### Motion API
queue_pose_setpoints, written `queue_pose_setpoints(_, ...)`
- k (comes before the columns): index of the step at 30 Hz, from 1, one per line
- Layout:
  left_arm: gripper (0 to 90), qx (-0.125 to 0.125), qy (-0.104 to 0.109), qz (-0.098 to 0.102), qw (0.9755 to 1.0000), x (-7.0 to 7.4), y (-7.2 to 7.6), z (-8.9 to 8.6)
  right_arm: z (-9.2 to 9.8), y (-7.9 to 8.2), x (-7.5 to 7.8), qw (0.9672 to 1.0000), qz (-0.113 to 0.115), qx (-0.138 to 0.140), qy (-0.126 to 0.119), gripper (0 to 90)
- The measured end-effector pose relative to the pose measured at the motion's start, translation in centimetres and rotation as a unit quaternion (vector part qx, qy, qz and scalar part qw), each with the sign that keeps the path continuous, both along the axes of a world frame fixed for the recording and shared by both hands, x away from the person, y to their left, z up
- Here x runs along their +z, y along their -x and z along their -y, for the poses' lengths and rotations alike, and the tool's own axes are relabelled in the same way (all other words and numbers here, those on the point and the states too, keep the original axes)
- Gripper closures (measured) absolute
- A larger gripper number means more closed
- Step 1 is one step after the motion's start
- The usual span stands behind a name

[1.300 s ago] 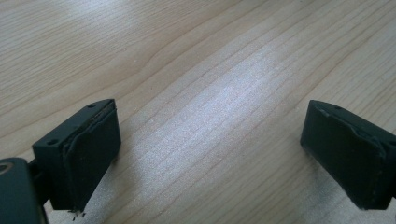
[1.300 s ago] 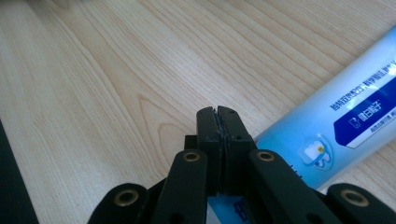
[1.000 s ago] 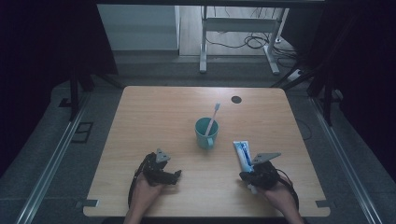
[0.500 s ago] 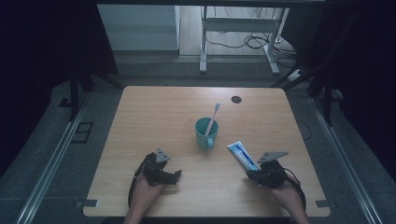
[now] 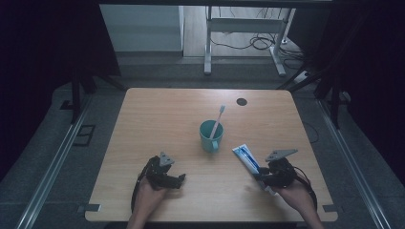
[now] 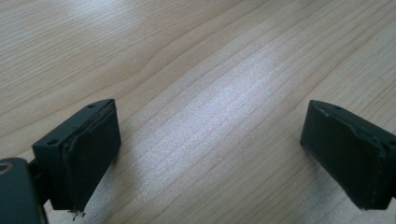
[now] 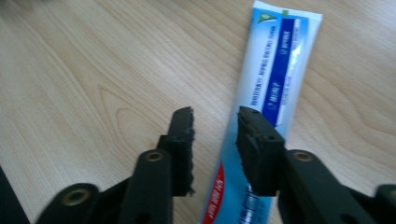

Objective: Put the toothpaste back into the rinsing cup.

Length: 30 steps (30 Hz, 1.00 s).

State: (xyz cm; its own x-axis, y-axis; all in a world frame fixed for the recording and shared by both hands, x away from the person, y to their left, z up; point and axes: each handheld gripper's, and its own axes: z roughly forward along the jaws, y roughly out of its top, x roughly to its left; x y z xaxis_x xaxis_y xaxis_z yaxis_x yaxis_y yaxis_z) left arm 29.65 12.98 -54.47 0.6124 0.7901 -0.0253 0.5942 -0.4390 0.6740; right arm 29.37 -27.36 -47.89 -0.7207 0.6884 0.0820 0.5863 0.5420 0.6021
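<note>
A teal cup (image 5: 210, 136) holding a toothbrush (image 5: 217, 121) stands on the table (image 5: 157, 114).

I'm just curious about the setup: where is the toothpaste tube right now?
In the high view the toothpaste tube lies flat on the table, right of the green cup, just ahead of the right gripper, whose jaws have just been opening off it.

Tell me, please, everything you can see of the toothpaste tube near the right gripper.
The toothpaste tube is a soft, glossy tube, white with a blue printed panel, a small green mark by its flat crimped end and red nearer the other end. It lies flat on the wooden table, right of the teal cup, its crimped end pointing towards the cup. The right gripper hangs over its near half; its jaws have just been opening, stand apart and do not press the tube. The cap end is hidden.
</note>
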Motion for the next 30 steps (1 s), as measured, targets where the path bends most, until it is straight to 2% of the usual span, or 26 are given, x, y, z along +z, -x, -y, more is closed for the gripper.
queue_pose_setpoints(5,5.0,0.0,0.0,0.0,1.0,0.0,0.0,0.0,0.2,-0.8,0.5,0.9996,-0.016,-0.015,0.017,52.3)
queue_pose_setpoints(7,5.1,0.0,0.0,0.0,1.0,0.0,0.0,0.0,0.2,-1.5,0.6,0.9987,-0.038,-0.027,0.023,46.8)
queue_pose_setpoints(10,5.0,0.0,0.0,0.0,1.0,0.0,0.0,0.0,0.2,-1.9,0.6,0.9979,-0.049,-0.031,0.029,44.1)
queue_pose_setpoints(14,5.0,0.0,0.0,-0.001,1.0,0.0,0.0,0.0,0.0,-2.7,0.5,0.9956,-0.072,-0.035,0.049,40.8)
queue_pose_setpoints(18,5.0,0.001,0.0,-0.001,1.0,0.0,0.0,0.0,-0.4,-3.4,0.3,0.9926,-0.09,-0.034,0.075,38.2)
queue_pose_setpoints(20,5.1,0.001,0.0,-0.002,1.0,0.0,0.0,0.0,-0.9,-3.9,0.2,0.9894,-0.106,-0.032,0.095,36.8)
queue_pose_setpoints(21,5.1,0.001,0.0,-0.002,1.0,0.0,0.0,0.0,-0.9,-3.9,0.2,0.9894,-0.106,-0.032,0.095,36.8)
queue_pose_setpoints(24,5.0,0.001,0.0,-0.002,1.0,0.0,0.0,0.0,-1.4,-4.4,0.0,0.9863,-0.117,-0.032,0.112,36.6)
queue_pose_setpoints(30,5.0,0.001,0.0,-0.002,1.0,0.0,0.0,0.0,-2.3,-5.4,-0.2,0.9782,-0.146,-0.032,0.144,37.4)
